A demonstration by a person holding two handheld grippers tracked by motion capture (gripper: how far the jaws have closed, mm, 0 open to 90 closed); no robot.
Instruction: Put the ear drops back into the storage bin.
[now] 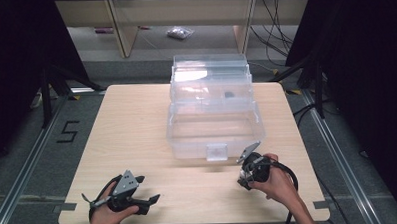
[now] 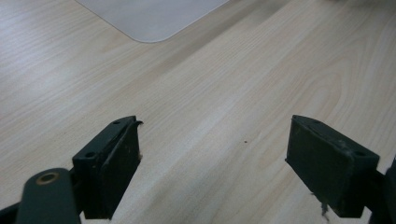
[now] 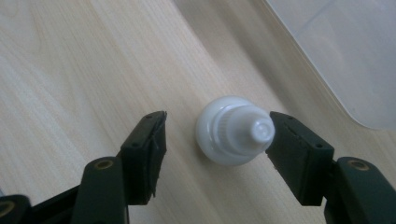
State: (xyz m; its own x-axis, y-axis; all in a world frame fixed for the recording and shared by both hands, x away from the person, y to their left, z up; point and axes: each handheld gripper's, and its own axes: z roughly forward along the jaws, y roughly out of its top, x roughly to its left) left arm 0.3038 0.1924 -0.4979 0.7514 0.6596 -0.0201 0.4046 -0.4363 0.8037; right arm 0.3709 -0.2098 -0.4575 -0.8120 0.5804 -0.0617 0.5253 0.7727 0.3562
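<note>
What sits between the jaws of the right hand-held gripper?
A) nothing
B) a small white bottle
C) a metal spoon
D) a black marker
B: the right gripper view shows a small white bottle on the wooden table between the open jaws of the right hand-held gripper.

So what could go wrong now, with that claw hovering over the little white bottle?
The small white bottle stands upright between the right gripper's open jaws, much nearer one jaw than the other. If they close unevenly, the near jaw could tip it or knock it rolling across the table. It also stands close to the clear plastic storage box, so a careless lift might bump that wall.
</note>
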